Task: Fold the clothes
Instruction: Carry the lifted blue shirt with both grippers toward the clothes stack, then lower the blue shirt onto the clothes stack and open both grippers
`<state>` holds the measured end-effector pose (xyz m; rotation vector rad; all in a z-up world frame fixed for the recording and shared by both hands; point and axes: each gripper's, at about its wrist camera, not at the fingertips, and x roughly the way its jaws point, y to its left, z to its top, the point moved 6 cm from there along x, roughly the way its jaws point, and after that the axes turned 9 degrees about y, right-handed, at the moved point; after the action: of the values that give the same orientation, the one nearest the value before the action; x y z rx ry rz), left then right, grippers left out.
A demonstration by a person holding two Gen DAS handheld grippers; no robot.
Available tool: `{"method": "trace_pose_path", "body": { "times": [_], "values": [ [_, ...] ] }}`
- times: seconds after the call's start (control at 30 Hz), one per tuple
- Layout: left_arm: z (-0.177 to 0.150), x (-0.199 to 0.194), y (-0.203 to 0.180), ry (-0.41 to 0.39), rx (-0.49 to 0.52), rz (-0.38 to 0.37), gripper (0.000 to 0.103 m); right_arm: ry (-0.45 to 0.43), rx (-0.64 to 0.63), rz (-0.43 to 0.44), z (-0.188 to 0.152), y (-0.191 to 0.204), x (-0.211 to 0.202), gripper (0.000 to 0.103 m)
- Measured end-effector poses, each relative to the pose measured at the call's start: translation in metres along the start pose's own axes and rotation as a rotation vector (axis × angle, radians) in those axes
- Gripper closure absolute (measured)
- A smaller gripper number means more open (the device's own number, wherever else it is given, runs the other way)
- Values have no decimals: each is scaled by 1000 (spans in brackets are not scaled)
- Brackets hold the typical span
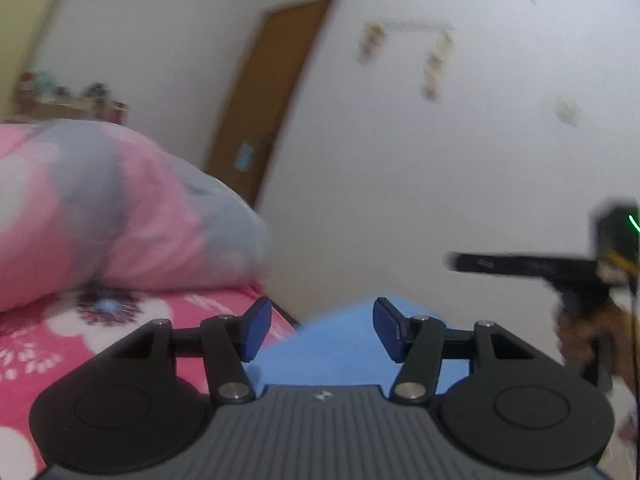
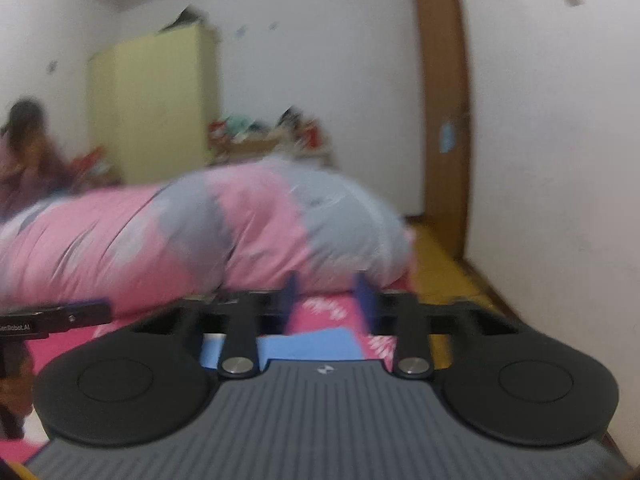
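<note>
A light blue garment (image 1: 328, 352) lies on the pink floral bed sheet (image 1: 60, 344), right under my left gripper (image 1: 322, 328). That gripper is open, its blue pads well apart and pressing on nothing. In the right wrist view the same blue garment (image 2: 316, 344) shows as a flat, straight-edged piece below my right gripper (image 2: 326, 300). Its blurred fingers stand a small gap apart, with only the sheet (image 2: 328, 308) showing between them. The right gripper (image 1: 520, 268) also appears side-on at the right of the left wrist view.
A bulky pink and grey quilt (image 2: 200, 232) is heaped across the bed behind the garment. A brown door (image 2: 444, 120) and a white wall are to the right, with yellow floor (image 2: 444, 264) beside the bed. A person (image 2: 28, 144) sits far left by a yellow wardrobe (image 2: 156, 104).
</note>
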<state>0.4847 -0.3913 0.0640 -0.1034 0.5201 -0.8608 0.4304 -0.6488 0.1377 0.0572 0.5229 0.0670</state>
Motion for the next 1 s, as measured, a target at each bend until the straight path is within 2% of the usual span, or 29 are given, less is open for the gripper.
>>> {"method": "trace_pose_path", "body": {
  "times": [0.07, 0.17, 0.2, 0.27, 0.37, 0.47, 0.53, 0.6, 0.7, 0.83, 0.87, 0.97, 1.0],
  "values": [
    [-9, 17, 6, 77, -21, 32, 46, 113, 6, 13, -8, 2, 19, 91],
    [-23, 38, 26, 170, -103, 92, 46, 241, 118, -125, -25, -23, 39, 90],
    [-25, 37, 38, 161, -154, 115, 46, 239, 168, -183, -30, -36, 34, 89],
    [-22, 26, 55, 118, -218, 136, 44, 211, 275, -305, -39, -66, 16, 89],
    [-13, 7, 71, 53, -259, 171, 42, 95, 358, -333, -59, -80, -41, 87],
    [-8, -13, 61, 26, -209, 182, 41, -28, 434, -347, -79, -91, -102, 87],
    [-8, -25, 45, 36, -156, 179, 40, -92, 454, -302, -101, -80, -134, 87],
    [-10, -41, 20, 57, -106, 161, 36, -138, 477, -211, -129, -58, -159, 87],
    [-24, -78, -18, 85, -13, 109, 26, -142, 491, -118, -173, -22, -181, 87],
    [-51, -145, -59, 116, 39, 72, 11, -156, 512, -41, -224, 30, -201, 84],
    [-58, -160, -67, 127, 43, 71, 10, -170, 515, -27, -234, 45, -207, 78],
    [-78, -203, -88, 151, 61, 96, 7, -201, 521, -7, -256, 87, -223, 51],
    [-84, -218, -94, 157, 71, 110, 5, -204, 522, -3, -262, 102, -229, 49]
  ]
}}
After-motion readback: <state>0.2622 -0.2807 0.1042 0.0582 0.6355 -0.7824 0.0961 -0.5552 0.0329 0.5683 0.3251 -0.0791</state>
